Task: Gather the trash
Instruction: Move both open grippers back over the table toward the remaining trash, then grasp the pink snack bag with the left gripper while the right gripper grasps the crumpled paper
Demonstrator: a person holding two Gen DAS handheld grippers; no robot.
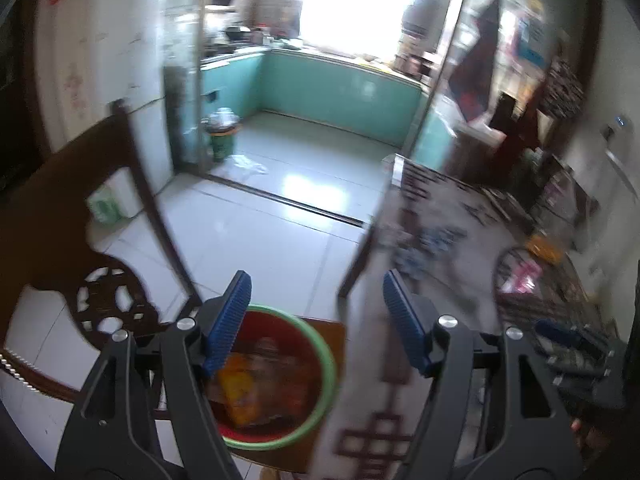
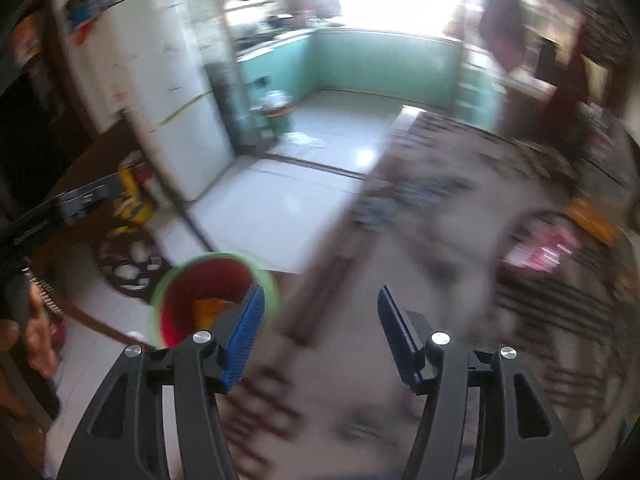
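Note:
A red bin with a green rim (image 1: 316,344) stands on a wooden stool beside the table, holding orange wrappers (image 1: 240,392). My left gripper (image 1: 316,320) is open and empty, held just above the bin. In the right wrist view the same bin (image 2: 208,280) sits lower left. My right gripper (image 2: 320,332) is open and empty over the patterned tablecloth (image 2: 440,240). Pink packets (image 2: 544,248) lie on the table at the right, blurred.
A dark carved chair (image 1: 100,240) stands at the left. A white fridge (image 2: 168,92) and a green floor bin (image 1: 222,136) are beyond. A woven basket (image 1: 532,276) with pink items sits on the table. The tiled floor leads into a teal kitchen.

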